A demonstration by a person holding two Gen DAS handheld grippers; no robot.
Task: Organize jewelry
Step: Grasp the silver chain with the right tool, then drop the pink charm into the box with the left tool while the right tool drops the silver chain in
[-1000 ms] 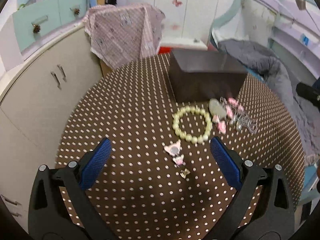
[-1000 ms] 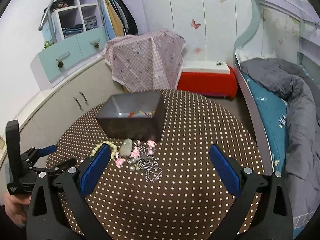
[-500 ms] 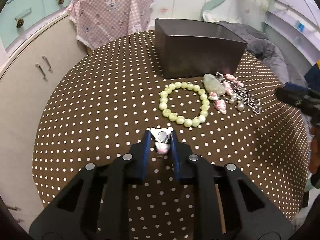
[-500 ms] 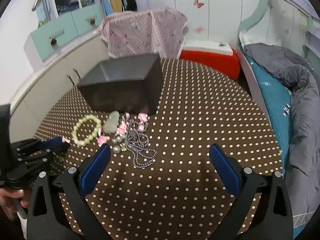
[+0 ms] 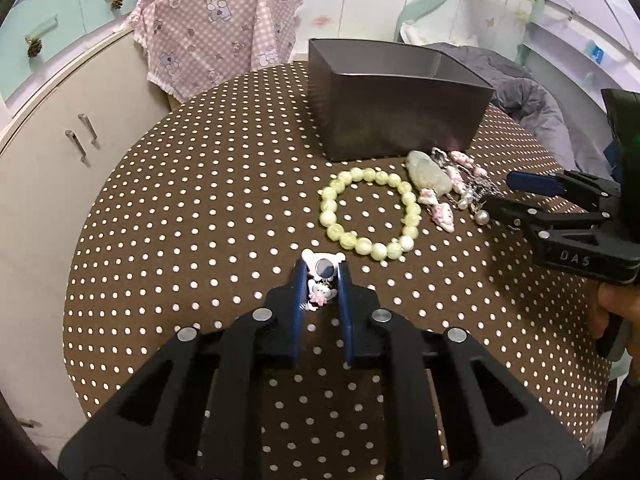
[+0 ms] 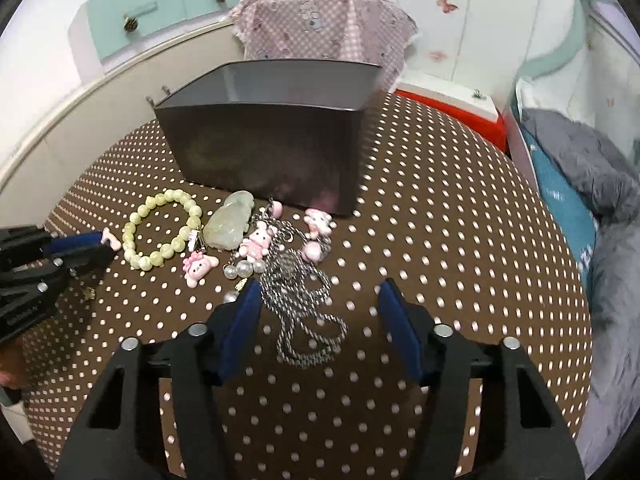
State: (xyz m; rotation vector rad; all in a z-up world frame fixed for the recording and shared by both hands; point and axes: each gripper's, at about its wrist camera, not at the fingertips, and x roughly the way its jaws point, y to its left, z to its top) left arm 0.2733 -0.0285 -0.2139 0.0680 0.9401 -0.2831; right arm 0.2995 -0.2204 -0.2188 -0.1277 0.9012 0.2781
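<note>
pink-and-white plastic – a small cat-face charm [image 5: 322, 267] with a dangling figure under it – sits pinched between the blue pads of the left gripper [image 5: 322, 280], low over the brown polka-dot tablecloth [image 5: 192, 216]. just beyond lies the pale green bead bracelet [image 5: 370, 213], a closed ring lying flat. the right gripper [image 6: 320, 312] has its jaws spread wide around a coiled silver chain [image 6: 304, 300] – not touching it. a jade pendant [image 6: 231, 225] and pink charms [image 6: 256, 242] cluster in front of the dark grey box [image 6: 272, 148].
</note>
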